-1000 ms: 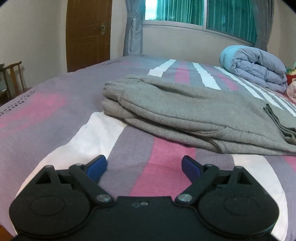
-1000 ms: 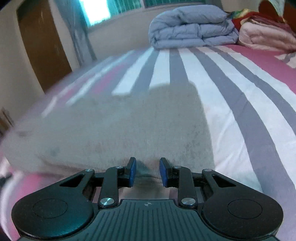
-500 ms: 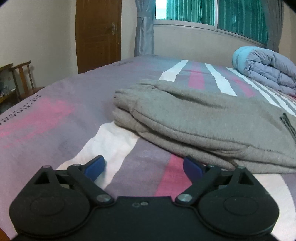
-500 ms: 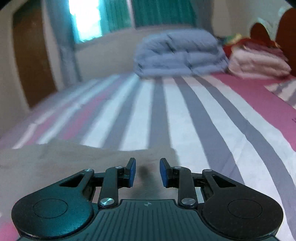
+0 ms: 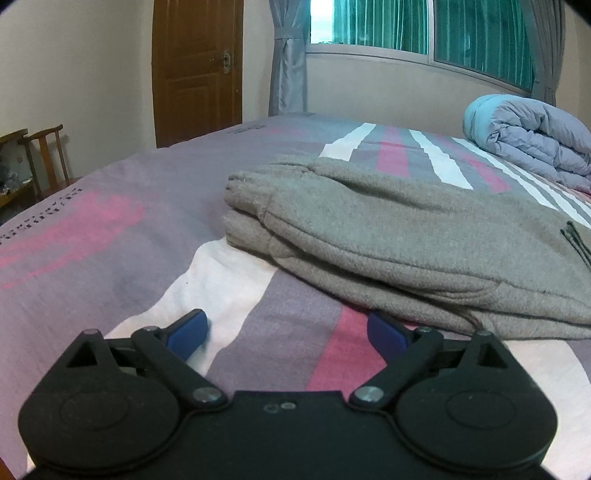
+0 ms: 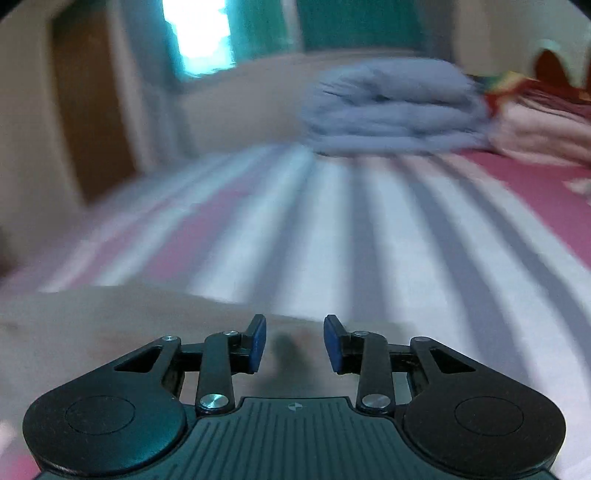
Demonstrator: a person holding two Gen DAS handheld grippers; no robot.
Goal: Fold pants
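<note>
While left tongs [image 5: 286, 332] gape empty, right tongs [image 6: 294, 341] have just widened, empty.

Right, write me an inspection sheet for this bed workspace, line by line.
Surface: striped bedspread in purple, pink and white; lies mostly flat.
Job's things: grey pants folded into a stacked bundle, lying on the bedspread.
Clutter: rolled blue duvet at the far side; pink folded bedding beside it, blurred.
Grippers: left gripper wide open, nothing between its fingers, short of the pants. Right gripper partly open, jaws have just been opening, nothing gripped, over the pants' edge.
Cables: nothing seen.
Surroundings: wooden door, curtained window, wooden chair.
</note>
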